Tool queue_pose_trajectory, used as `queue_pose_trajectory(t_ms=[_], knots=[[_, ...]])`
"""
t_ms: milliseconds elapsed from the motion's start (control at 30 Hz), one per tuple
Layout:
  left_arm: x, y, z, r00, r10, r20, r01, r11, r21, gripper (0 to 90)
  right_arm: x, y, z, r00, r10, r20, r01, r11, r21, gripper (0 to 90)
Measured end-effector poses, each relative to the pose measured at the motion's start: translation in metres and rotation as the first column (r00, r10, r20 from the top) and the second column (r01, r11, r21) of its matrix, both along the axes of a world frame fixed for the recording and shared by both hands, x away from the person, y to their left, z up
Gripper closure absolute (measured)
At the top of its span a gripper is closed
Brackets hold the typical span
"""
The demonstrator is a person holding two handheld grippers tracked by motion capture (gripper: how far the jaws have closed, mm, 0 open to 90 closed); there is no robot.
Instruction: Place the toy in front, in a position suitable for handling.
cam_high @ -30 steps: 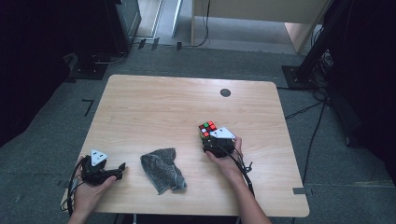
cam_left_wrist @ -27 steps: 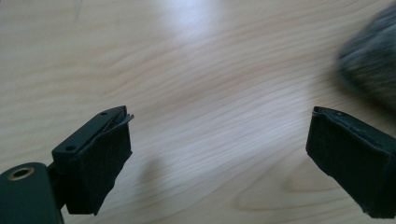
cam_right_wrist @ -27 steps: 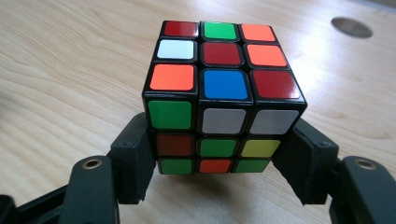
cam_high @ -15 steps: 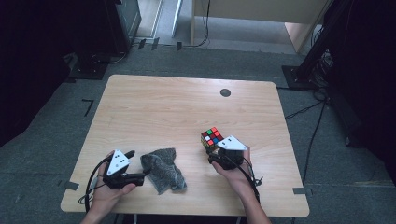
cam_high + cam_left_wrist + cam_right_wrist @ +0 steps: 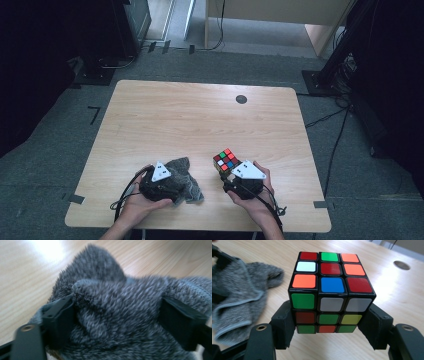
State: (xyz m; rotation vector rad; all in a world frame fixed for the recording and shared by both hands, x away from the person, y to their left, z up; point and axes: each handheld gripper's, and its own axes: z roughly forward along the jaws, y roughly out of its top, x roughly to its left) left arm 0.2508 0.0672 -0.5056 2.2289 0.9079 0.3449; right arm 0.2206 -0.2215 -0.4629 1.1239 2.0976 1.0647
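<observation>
A scrambled Rubik's cube (image 5: pixel 226 161) (image 5: pixel 332 285) sits between the jaws of my right gripper (image 5: pixel 228 173) (image 5: pixel 329 315), which is shut on its lower layers and holds it just off the wooden table (image 5: pixel 200 115). A grey fuzzy cloth (image 5: pixel 187 170) (image 5: pixel 112 287) lies crumpled near the front edge. My left gripper (image 5: pixel 176 187) (image 5: pixel 117 307) has reached into it from the left. Its jaws have just been closing, with a bunch of the cloth between them and both pads pressing into the pile. The cloth (image 5: pixel 237 302) also lies left of the cube in the right gripper view.
A black round grommet (image 5: pixel 241 99) (image 5: pixel 401 265) is set into the table's far right part. Cables trail from both grippers over the front edge. Dark stands and cables ring the table on the grey floor.
My left hand slid right along the front edge onto the cloth and its jaws narrowed on it. My right hand carried the cube toward the near edge.
</observation>
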Motion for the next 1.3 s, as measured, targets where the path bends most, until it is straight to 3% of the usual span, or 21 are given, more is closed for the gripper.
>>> queue_pose_trajectory(t_ms=[133,167,233,333,400,433,467,500,533,567,667,700,800,867,933,1033,1133,1200,1233,1267,1300], knots=[[-0.003,-0.004,-0.001,0.9978,0.023,0.062,-0.025,0.9992,0.032,41.3,-0.002,0.001,-0.007,0.9997,0.017,-0.018,-0.016,1.0,0.013,34.8],[-0.002,-0.003,0.0,0.9978,0.03,0.059,-0.031,0.9993,0.019,52.4,-0.003,0.001,-0.008,0.9996,0.024,-0.016,-0.024,1.0,0.019,34.8],[0.003,0.0,0.003,0.9988,0.027,0.041,-0.026,0.9996,-0.008,64.5,-0.004,0.0,-0.007,0.9996,0.028,-0.007,-0.028,0.999,0.028,34.8],[0.008,0.005,0.019,0.9982,0.03,0.051,-0.024,0.9932,-0.114,70.1,-0.006,0.003,-0.006,0.9993,0.035,0.009,-0.035,0.999,0.031,34.8],[0.008,0.008,0.037,0.9965,0.036,0.076,-0.017,0.9703,-0.241,70.5,-0.008,0.005,-0.005,0.9987,0.048,0.018,-0.049,0.998,0.033,34.8],[0.008,0.009,0.047,0.9951,0.027,0.095,0.004,0.9486,-0.316,70.4,-0.008,0.007,-0.005,0.9982,0.056,0.022,-0.056,0.998,0.031,34.8],[0.007,0.009,0.059,0.9917,0.01,0.128,0.041,0.9199,-0.39,70.4,-0.008,0.009,-0.005,0.9979,0.06,0.023,-0.061,0.998,0.03,34.8],[0.007,0.009,0.059,0.9917,0.01,0.128,0.041,0.9199,-0.39,70.4,-0.008,0.012,-0.006,0.9974,0.07,0.021,-0.07,0.997,0.026,34.9],[0.004,0.005,0.075,0.9873,-0.035,0.155,0.101,0.8917,-0.441,70.2,-0.009,0.015,-0.007,0.997,0.075,0.017,-0.075,0.997,0.021,34.9],[0.002,-0.001,0.082,0.9833,-0.081,0.163,0.147,0.8818,-0.448,70.1,-0.009,0.017,-0.007,0.9966,0.08,0.02,-0.08,0.997,0.018,34.8],[-0.005,-0.016,0.085,0.977,-0.145,0.156,0.2,0.8768,-0.437,69.0,-0.011,0.028,-0.009,0.9938,0.11,0.015,-0.11,0.994,0.001,34.9],[-0.008,-0.022,0.083,0.9764,-0.146,0.159,0.2,0.8857,-0.419,68.4,-0.013,0.032,-0.009,0.9928,0.118,0.017,-0.118,0.993,-0.001,34.9],[-0.011,-0.038,0.074,0.9754,-0.126,0.181,0.18,0.93,-0.321,66.3,-0.017,0.042,-0.007,0.9875,0.152,0.04,-0.152,0.988,-0.015,35.0],[-0.01,-0.04,0.072,0.9758,-0.098,0.195,0.15,0.9514,-0.269,65.9,-0.019,0.047,-0.008,0.9879,0.148,0.048,-0.144,0.987,-0.069,35.0],[-0.007,-0.037,0.07,0.9756,-0.049,0.214,0.096,0.9711,-0.219,66.0,-0.02,0.049,-0.011,0.9843,0.167,0.058,-0.161,0.983,-0.083,35.1],[0.002,-0.025,0.066,0.983,0.022,0.182,0.02,0.9737,-0.227,66.0,-0.021,0.05,-0.013,0.9835,0.168,0.069,-0.16,0.982,-0.099,35.1],[-0.002,-0.025,0.065,0.9838,-0.002,0.179,0.047,0.9668,-0.251,65.9,-0.02,0.05,-0.013,0.985,0.158,0.068,-0.152,0.984,-0.089,35.1],[-0.01,-0.033,0.068,0.9785,-0.069,0.194,0.118,0.9599,-0.254,64.5,-0.02,0.052,-0.014,0.9856,0.157,0.063,-0.151,0.984,-0.09,35.1],[-0.01,-0.033,0.068,0.9785,-0.069,0.194,0.118,0.9599,-0.254,63.5,-0.02,0.052,-0.014,0.9856,0.157,0.063,-0.151,0.984,-0.09,35.1],[-0.018,-0.043,0.07,0.9678,-0.096,0.233,0.146,0.9675,-0.207,62.6,-0.022,0.055,-0.015,0.9844,0.163,0.065,-0.157,0.983,-0.099,35.1],[-0.019,-0.046,0.07,0.9643,-0.091,0.249,0.139,0.9735,-0.182,62.6,-0.022,0.056,-0.015,0.9848,0.162,0.064,-0.155,0.983,-0.101,35.1]])
